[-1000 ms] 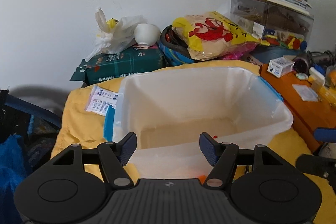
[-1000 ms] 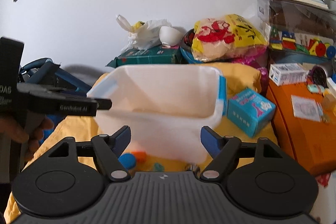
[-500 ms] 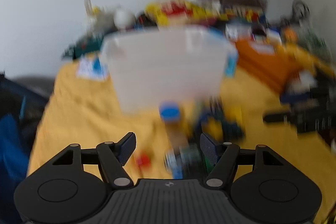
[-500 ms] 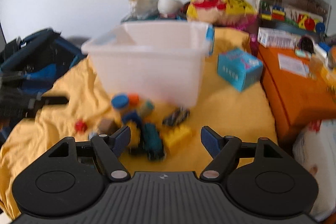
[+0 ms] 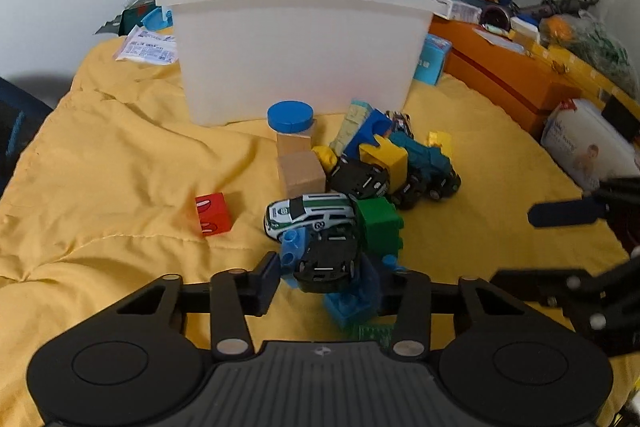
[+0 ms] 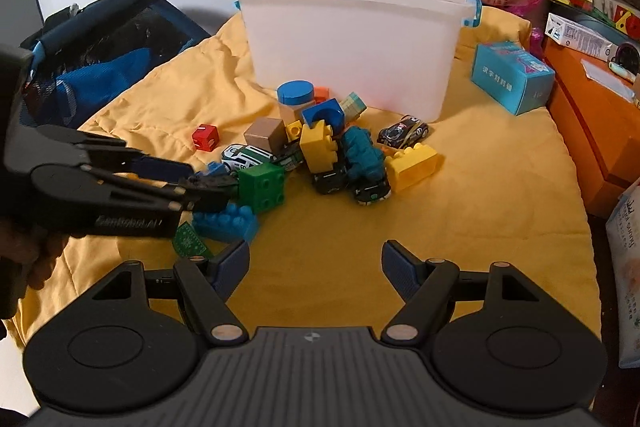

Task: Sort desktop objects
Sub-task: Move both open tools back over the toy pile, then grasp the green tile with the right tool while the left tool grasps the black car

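A heap of toys lies on the yellow quilt (image 5: 100,187) in front of a white plastic bin (image 5: 296,43). My left gripper (image 5: 320,281) stands around a black toy car (image 5: 326,259) lying upside down on a blue brick (image 5: 352,301); its jaws are close to the car on both sides, and I cannot tell if they grip it. In the right wrist view the left gripper (image 6: 212,187) reaches in from the left to the car. My right gripper (image 6: 314,269) is open and empty, low over bare quilt in front of the heap.
Around the car lie a white-and-green car (image 5: 310,213), a green brick (image 5: 378,223), a red cube (image 5: 212,213), wooden blocks (image 5: 300,173), a blue-lidded piece (image 5: 290,115) and teal trains (image 6: 362,159). Orange boxes (image 5: 508,79) stand right, a teal carton (image 6: 512,77) beside the bin, a dark bag (image 6: 100,39) left.
Both grippers have drawn back and down from the bin to the toy heap. My left gripper has come around the black car.
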Motion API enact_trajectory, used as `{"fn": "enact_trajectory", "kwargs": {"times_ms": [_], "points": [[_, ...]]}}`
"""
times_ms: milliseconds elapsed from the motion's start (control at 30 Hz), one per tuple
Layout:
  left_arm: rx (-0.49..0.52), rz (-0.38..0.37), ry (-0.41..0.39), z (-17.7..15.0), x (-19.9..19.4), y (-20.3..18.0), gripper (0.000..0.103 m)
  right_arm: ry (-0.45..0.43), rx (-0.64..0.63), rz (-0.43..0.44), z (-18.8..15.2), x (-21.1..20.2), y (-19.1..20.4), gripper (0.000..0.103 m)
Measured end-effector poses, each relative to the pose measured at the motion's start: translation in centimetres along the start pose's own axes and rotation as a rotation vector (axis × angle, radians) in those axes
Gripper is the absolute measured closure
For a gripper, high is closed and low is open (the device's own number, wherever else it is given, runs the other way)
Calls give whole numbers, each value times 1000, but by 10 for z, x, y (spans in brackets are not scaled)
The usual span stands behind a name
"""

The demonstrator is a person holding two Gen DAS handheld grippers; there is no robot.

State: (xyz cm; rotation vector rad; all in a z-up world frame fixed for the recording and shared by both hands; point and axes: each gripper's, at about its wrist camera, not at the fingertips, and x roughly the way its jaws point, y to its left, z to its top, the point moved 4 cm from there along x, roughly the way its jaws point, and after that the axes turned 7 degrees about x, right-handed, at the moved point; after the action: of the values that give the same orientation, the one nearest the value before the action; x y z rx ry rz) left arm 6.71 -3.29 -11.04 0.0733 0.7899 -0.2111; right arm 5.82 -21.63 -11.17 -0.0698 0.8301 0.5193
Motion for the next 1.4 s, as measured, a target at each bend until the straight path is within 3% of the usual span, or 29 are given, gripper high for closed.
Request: {"fn": "enact_trajectory", "kwargs": {"times_ms": [200,467,533,667,733,800,1000,1167,1400], "points": [[7,-31,-15,4,-1,4,65,9,17,-7,0,3,-2,27],[-16,45,-27,3,-20,39,70,19,-67,78,-4,18,31,30],[-22,58,-32,1,-27,46,70,28,-93,110,-5,23,44,42],[-20,58,-30,-5,-34,52,70,43,-145,154,-7,33,66,43],[-23,49,-23,-9,-34,53,70,58,-162,156,-9,39,72,56],[-43,21,2,-15,-33,53,69,85,-178,167,-11,46,78,70],[-52,28,46,-27,-22,54,59,77,-173,184,-10,43,78,79],[-32,-2,51,-24,-11,46,50,60,-134,155,-11,29,60,79],[61,-27,47,-18,4,24,48,78,-82,100,-22,16,28,79]]}}
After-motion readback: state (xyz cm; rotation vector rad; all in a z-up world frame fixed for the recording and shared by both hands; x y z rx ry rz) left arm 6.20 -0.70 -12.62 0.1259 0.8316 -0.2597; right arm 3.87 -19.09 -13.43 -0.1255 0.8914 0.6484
